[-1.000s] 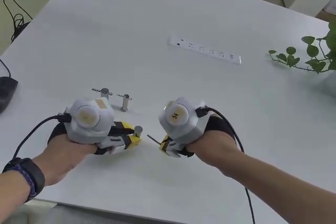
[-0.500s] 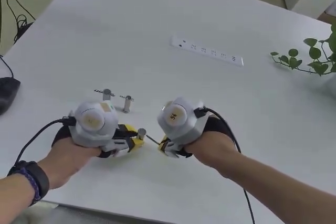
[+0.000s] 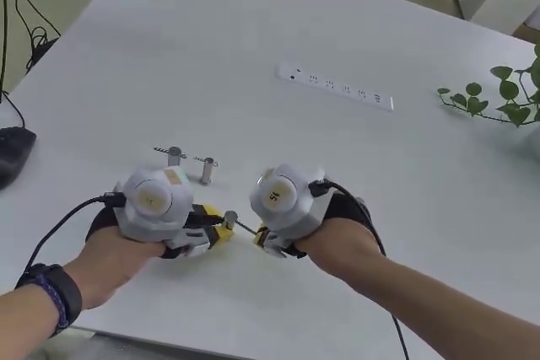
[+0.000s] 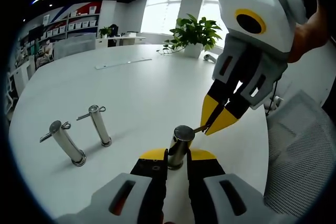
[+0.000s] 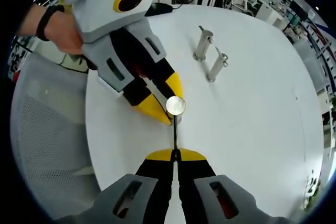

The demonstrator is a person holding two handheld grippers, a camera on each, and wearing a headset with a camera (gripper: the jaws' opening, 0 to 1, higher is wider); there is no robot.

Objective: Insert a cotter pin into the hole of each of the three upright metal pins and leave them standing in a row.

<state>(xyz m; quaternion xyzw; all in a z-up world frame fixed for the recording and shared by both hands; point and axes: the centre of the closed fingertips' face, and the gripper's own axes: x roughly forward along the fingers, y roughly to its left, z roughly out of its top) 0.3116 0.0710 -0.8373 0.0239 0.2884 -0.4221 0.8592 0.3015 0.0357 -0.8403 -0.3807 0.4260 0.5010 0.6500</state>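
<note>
My left gripper (image 4: 177, 157) is shut on the third upright metal pin (image 4: 180, 144), holding it low on the shaft with its base on the white table (image 3: 253, 56). My right gripper (image 5: 175, 153) is shut on a thin cotter pin (image 5: 174, 129) whose tip meets the side of that pin's round head (image 5: 175, 105). In the head view the held pin (image 3: 229, 218) stands between the left gripper (image 3: 209, 230) and the right gripper (image 3: 261, 239). Two more pins (image 3: 175, 156) (image 3: 207, 170) stand behind, each with a cotter pin through its top.
A white power strip (image 3: 342, 88) lies across the far middle of the table. A leafy plant (image 3: 506, 94) reaches in at the right edge. A dark device with cables (image 3: 13, 147) sits at the left edge. The table's front edge runs just below my hands.
The two grippers have closed the gap between them. The cotter pin's tip, apart from the held pin a second ago, now reaches its head.
</note>
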